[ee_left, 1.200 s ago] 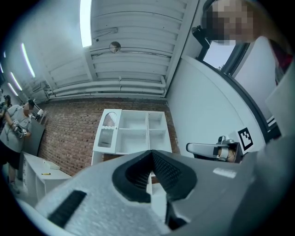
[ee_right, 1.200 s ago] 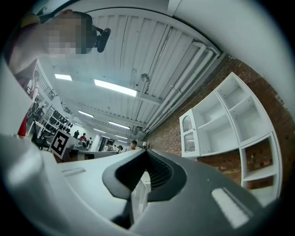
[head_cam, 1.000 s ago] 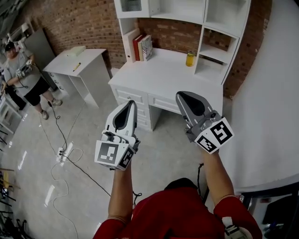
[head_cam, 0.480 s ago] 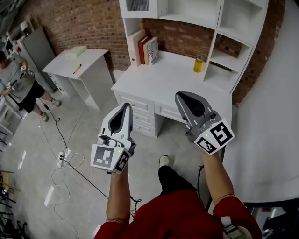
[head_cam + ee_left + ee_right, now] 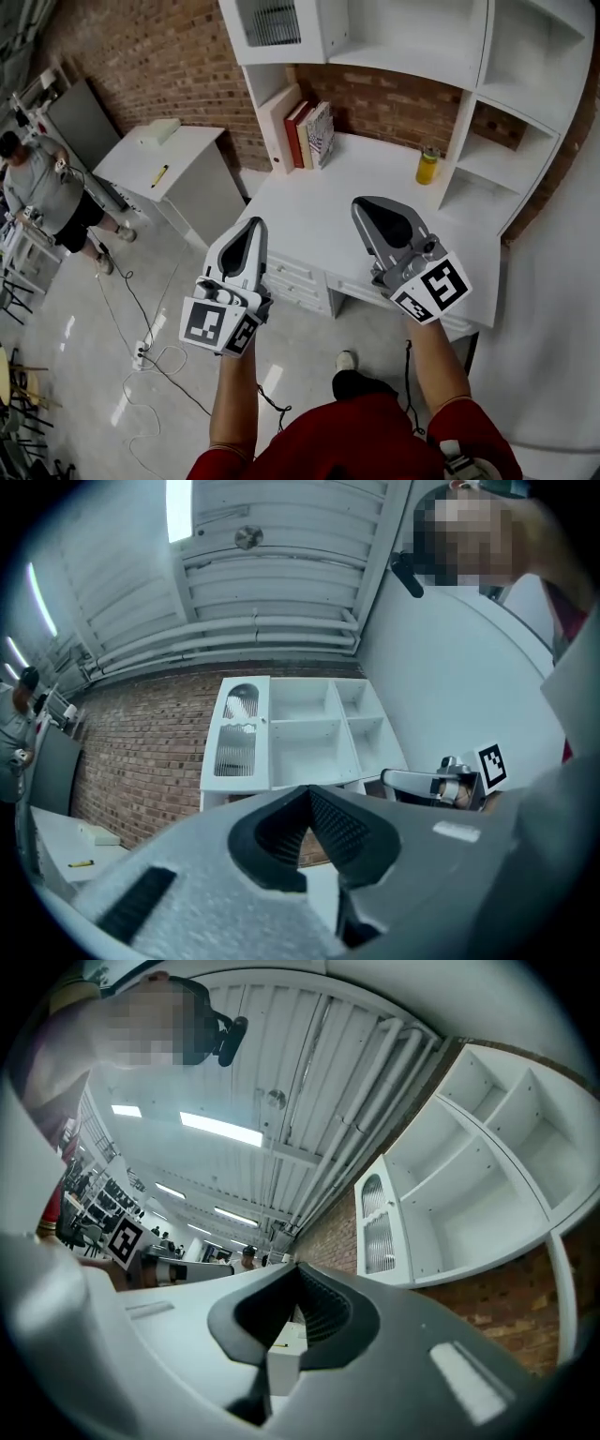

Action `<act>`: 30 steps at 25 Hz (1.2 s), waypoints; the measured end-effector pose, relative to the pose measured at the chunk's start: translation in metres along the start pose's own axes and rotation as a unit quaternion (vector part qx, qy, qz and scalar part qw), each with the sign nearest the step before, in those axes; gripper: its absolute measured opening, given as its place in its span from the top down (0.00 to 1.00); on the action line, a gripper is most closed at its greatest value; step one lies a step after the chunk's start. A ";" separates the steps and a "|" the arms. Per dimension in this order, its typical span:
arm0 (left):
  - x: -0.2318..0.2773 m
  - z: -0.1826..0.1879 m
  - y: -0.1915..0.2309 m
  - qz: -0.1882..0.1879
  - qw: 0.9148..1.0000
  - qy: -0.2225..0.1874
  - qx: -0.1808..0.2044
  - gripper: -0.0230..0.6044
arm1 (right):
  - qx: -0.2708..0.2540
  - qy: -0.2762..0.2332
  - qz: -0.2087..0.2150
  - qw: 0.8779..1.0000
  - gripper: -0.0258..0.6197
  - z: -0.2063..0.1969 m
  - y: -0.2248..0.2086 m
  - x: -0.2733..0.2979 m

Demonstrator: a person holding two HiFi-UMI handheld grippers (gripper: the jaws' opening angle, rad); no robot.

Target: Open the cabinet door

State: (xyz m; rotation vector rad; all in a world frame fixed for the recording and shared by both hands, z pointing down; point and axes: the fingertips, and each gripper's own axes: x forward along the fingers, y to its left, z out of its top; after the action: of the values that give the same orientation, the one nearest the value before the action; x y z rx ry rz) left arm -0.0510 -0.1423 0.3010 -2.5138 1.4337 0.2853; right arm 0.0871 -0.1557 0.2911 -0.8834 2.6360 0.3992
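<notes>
Left tool and right tool, jaws closed together and empty, held side by side above the white bench. Cabinet door, closed, at the hutch's upper left, well apart from both; books stand beneath it.

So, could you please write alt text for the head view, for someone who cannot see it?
A person holds the left tongs and the right tongs, both shut and empty, out toward a white desk against a brick wall. On the desk stand books and a yellow jar; the cabinet door above is closed.
</notes>
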 end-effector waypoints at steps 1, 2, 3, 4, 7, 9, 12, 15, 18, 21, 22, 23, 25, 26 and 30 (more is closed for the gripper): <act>0.018 -0.002 0.008 -0.002 1.000 -0.002 0.000 0.96 | -0.002 -0.001 0.001 1.000 0.94 -0.003 -0.015 0.010; 0.036 -0.005 0.017 -0.004 1.000 -0.004 0.000 0.96 | -0.005 -0.002 0.003 1.000 0.94 -0.007 -0.030 0.020; 0.052 -0.007 0.024 -0.005 1.000 -0.007 0.000 0.96 | -0.008 -0.001 0.004 1.000 0.94 -0.010 -0.044 0.029; 0.068 -0.010 0.032 -0.006 1.000 -0.009 0.000 0.96 | -0.010 -0.001 0.005 1.000 0.94 -0.014 -0.058 0.037; 0.109 -0.016 0.052 -0.011 1.000 -0.013 0.000 0.96 | -0.009 -0.001 0.006 1.000 0.94 -0.024 -0.096 0.059; 0.132 -0.018 0.063 -0.016 1.000 -0.011 0.000 0.96 | -0.005 0.001 0.004 1.000 0.94 -0.028 -0.117 0.073; 0.161 -0.019 0.078 -0.022 1.000 -0.010 -0.001 0.96 | -0.004 0.007 0.001 1.000 0.94 -0.032 -0.143 0.092; 0.188 -0.018 0.091 -0.033 0.999 -0.015 -0.004 0.96 | -0.010 0.010 -0.001 1.000 0.94 -0.035 -0.162 0.109; 0.215 -0.010 0.101 -0.055 0.998 -0.030 -0.014 0.96 | -0.012 0.013 -0.008 1.000 0.94 -0.033 -0.180 0.126; 0.238 -0.006 0.118 -0.065 0.997 -0.030 -0.007 0.96 | -0.018 0.015 -0.021 1.000 0.94 -0.026 -0.196 0.142; 0.246 -0.005 0.124 -0.070 0.997 -0.035 -0.006 0.96 | -0.022 0.015 -0.026 0.999 0.94 -0.025 -0.200 0.148; 0.255 -0.004 0.129 -0.076 0.996 -0.041 -0.005 0.96 | -0.028 0.015 -0.031 0.999 0.94 -0.026 -0.205 0.153; 0.273 0.000 0.140 -0.091 0.995 -0.050 0.000 0.96 | -0.038 0.014 -0.042 0.998 0.94 -0.026 -0.213 0.164; 0.282 0.004 0.144 -0.100 0.994 -0.053 0.002 0.96 | -0.040 0.013 -0.048 0.998 0.94 -0.026 -0.217 0.170; 0.312 0.026 0.162 -0.136 0.988 -0.074 -0.005 0.96 | -0.046 0.007 -0.073 0.996 0.94 -0.018 -0.228 0.190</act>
State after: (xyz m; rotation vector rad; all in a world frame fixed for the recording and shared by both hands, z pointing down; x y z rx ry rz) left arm -0.0356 -0.4693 0.1717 -2.5939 1.0226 0.4199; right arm 0.0816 -0.4382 0.1967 -1.1030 2.5638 0.4810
